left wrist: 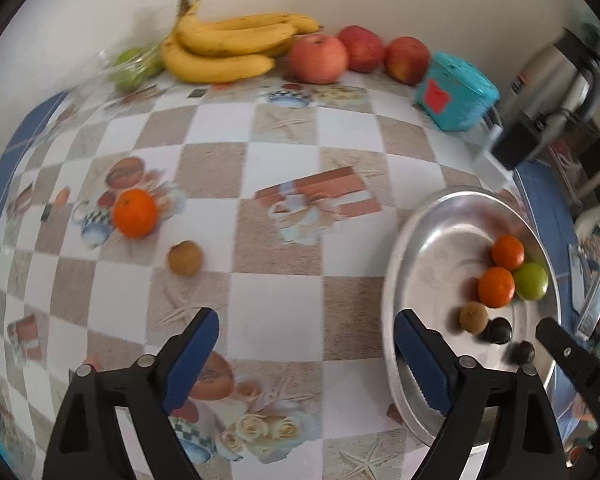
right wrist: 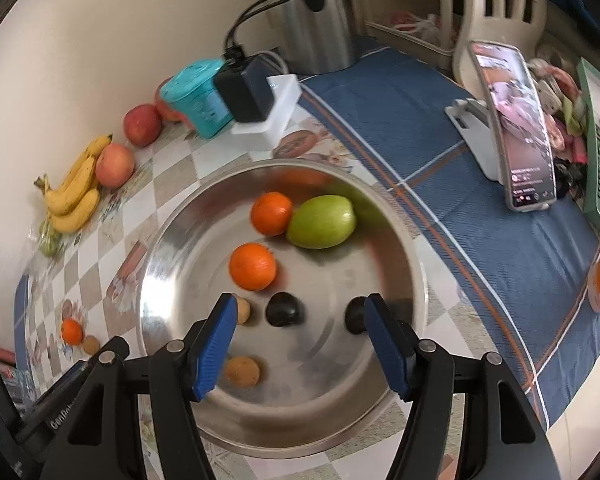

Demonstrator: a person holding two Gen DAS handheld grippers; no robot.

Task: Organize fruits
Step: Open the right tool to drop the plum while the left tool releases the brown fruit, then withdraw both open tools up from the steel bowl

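The metal bowl (right wrist: 172,240) served as the landmark; it stood on the checked tablecloth (left wrist: 276,304).

Well to the left of the bowl, against the wall, lay a bagged green fruit (left wrist: 134,66), then a bunch of bananas (left wrist: 224,46), then three red apples (left wrist: 318,58) in a row. Nearer the bowl along the wall stood a teal box (left wrist: 456,98), beside a power adapter (right wrist: 246,88).

On the cloth well left of the bowl lay a loose orange (left wrist: 135,213), with a small brown fruit (left wrist: 185,257) just beside it.

The left gripper (left wrist: 306,356) hovered over bare cloth just left of the bowl. Its jaws stood wide apart, with nothing between them.

Inside the bowl lay two oranges (right wrist: 253,266), the farther one touching a green fruit (right wrist: 322,222). Nearer the gripper lay two small brown fruits (right wrist: 242,371) and two dark round fruits (right wrist: 285,309).

The right gripper (right wrist: 300,350) hung above the bowl's near half. Its jaws stood apart and gripped nothing; one dark fruit lay in the bowl below the gap, and the other was partly hidden behind the right finger (right wrist: 384,344).

Right of the bowl lay a blue cloth (right wrist: 480,220), with a phone (right wrist: 514,128) propped on a white stand (right wrist: 476,132).
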